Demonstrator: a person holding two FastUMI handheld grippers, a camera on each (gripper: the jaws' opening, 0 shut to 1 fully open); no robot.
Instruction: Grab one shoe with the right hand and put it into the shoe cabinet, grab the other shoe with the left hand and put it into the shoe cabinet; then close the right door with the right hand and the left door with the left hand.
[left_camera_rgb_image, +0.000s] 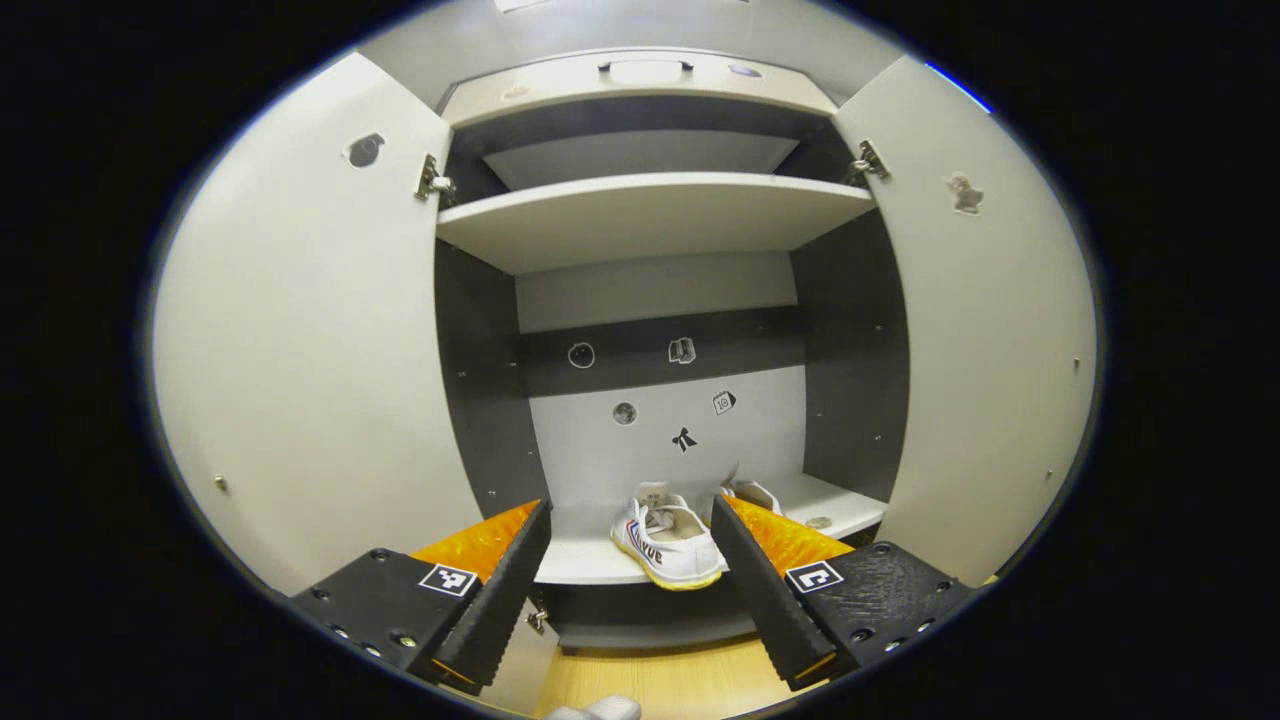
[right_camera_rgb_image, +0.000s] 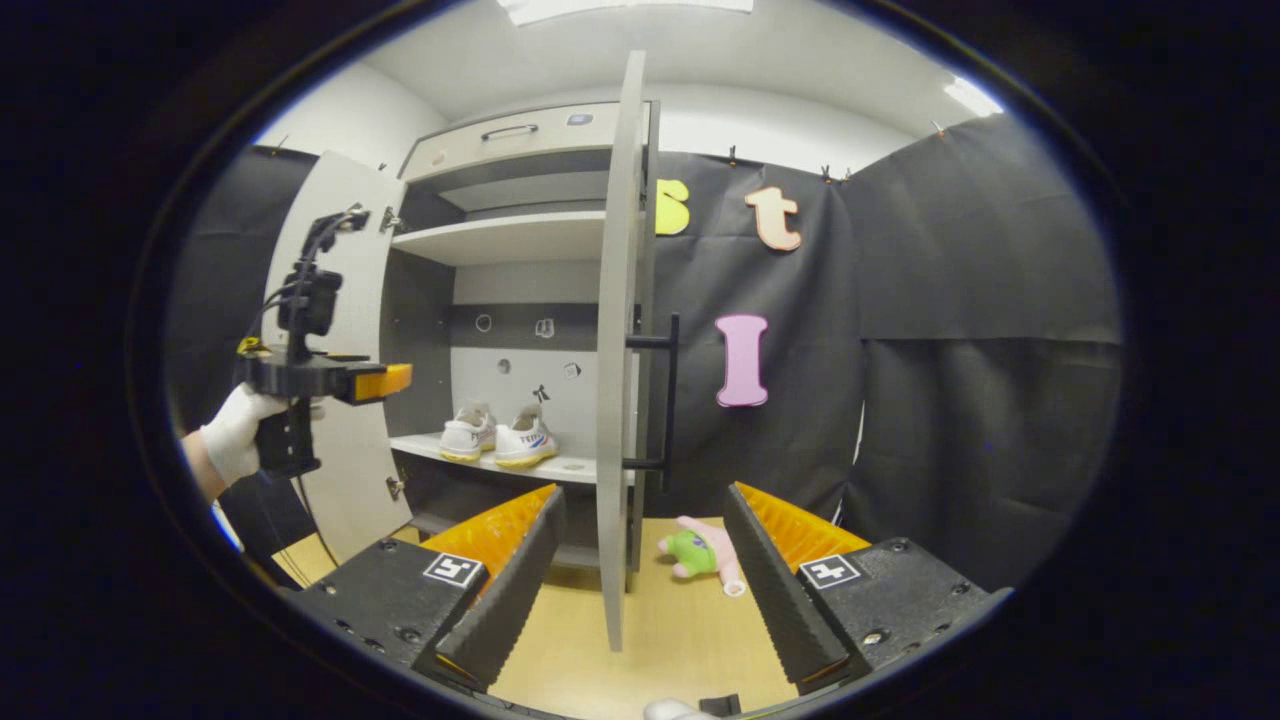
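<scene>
Matt cabinet doors (left_camera_rgb_image: 300, 380); shoes (left_camera_rgb_image: 668, 540) (seemingly canvas).

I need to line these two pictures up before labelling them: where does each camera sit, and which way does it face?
Left gripper view: rides the left gripper, faces straight into the open cabinet at the shoes; its own open fingers show.
Right gripper view: rides the right gripper, off to the cabinet's right, faces the right door's edge and handle; shows its own open fingers, the left gripper and a gloved hand.
Shared: cabinet, both shoes.

right door (right_camera_rgb_image: 618, 330) stands edge-on between the right claw (right_camera_rgb_image: 640, 560) fingers; plush toy (right_camera_rgb_image: 703, 553) lies beyond.
</scene>
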